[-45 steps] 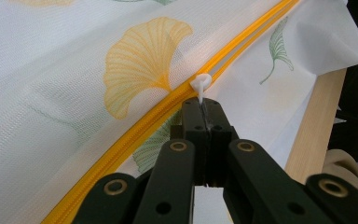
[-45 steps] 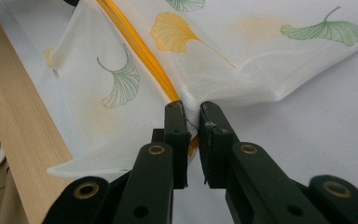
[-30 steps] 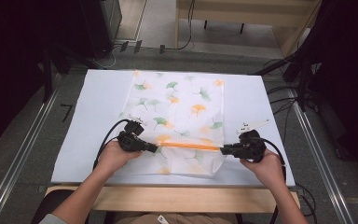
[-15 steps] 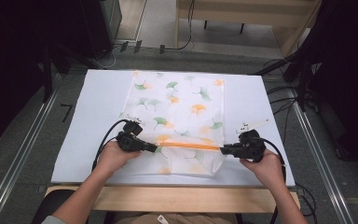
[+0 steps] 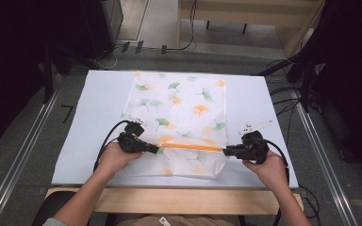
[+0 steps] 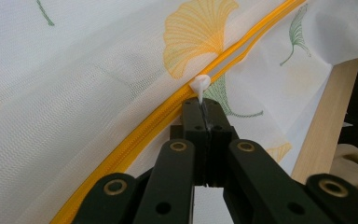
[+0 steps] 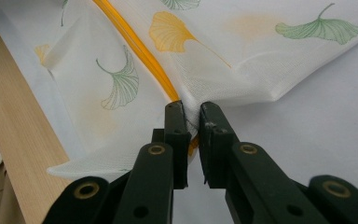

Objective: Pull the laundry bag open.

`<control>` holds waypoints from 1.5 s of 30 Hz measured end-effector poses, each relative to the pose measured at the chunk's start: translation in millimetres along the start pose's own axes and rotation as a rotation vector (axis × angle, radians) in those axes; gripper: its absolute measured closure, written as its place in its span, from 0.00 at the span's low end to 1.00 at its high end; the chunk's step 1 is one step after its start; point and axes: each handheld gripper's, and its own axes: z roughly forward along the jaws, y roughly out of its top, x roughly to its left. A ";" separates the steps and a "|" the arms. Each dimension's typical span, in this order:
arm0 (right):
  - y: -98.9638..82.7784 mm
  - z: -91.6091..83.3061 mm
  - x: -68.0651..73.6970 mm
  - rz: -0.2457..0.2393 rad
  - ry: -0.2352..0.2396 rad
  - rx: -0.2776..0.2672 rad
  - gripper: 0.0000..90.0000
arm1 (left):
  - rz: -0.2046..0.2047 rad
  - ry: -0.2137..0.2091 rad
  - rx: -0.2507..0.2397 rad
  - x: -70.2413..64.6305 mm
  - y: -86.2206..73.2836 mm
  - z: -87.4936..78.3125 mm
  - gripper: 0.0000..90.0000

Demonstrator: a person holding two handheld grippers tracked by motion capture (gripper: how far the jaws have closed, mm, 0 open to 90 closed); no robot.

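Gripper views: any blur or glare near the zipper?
Left gripper view: zipper pull and mesh weave sharp, no glare; the near tool arms look softer. Right gripper view: orange zipper crisp, light even, soft shadow under the mesh bag's lifted fold. High view: surroundings dark.

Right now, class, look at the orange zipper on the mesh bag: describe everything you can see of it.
The orange zipper runs straight across the near part of the white mesh bag, which lies flat on the white table cover. Its two toothed tapes look mostly closed. A small white pull tab is pinched in the left gripper. The right gripper clamps the bag's fabric at the zipper's other end, lifting it slightly.
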 end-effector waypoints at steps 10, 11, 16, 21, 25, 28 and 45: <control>-0.1 0.1 1.3 -0.002 0.006 0.000 0.94 | 0.004 -0.007 0.011 2.9 -2.4 -0.2 1.00; 0.1 0.8 1.5 -0.002 0.006 0.002 0.94 | 0.002 -0.003 0.012 3.3 -2.5 -0.4 1.00; -0.5 0.5 1.7 -0.025 -0.002 0.001 0.94 | -0.036 0.012 0.019 11.3 -9.6 -4.2 1.00; -1.3 1.6 1.1 -0.029 -0.006 0.010 0.94 | -0.028 0.027 0.012 16.2 -15.5 -16.1 1.00; -1.1 1.5 1.2 -0.024 -0.012 0.009 0.94 | -0.025 0.028 0.016 13.9 -17.5 -15.6 1.00; -0.9 0.7 0.9 -0.024 -0.007 0.005 0.94 | -0.033 0.019 0.012 15.1 -18.0 -17.2 1.00; -2.0 -0.3 -0.2 -0.013 -0.027 0.014 0.94 | -0.089 0.011 -0.001 14.3 -17.8 -10.2 1.00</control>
